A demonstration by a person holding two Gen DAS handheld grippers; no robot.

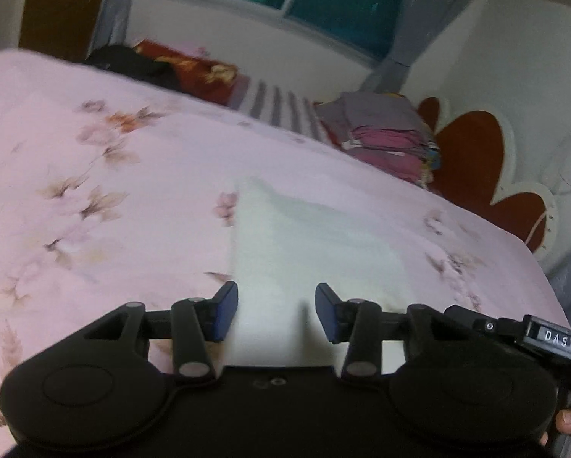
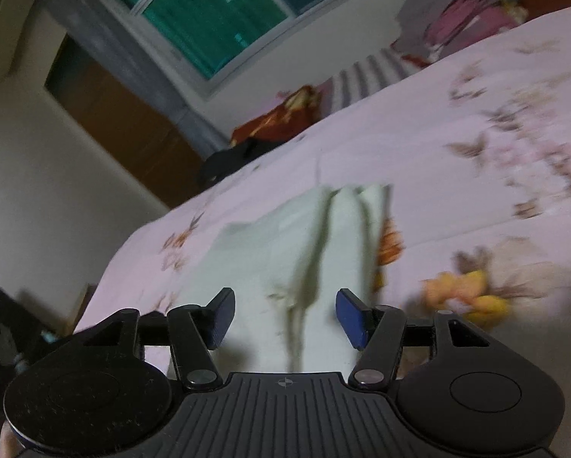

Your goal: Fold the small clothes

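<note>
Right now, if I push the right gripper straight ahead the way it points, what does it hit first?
Most likely the pale cloth on the pink floral bedspread: it lies directly ahead of the open right gripper. Depth is unclear.

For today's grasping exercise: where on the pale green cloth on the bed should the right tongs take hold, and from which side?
Grip the raised fold running along the pale green cloth. It stands up off the pink bedsheet, giving both pads fabric to pinch. The right tongs are open and the fold runs towards them, so probably come straight forward, one pad on each side.
</note>
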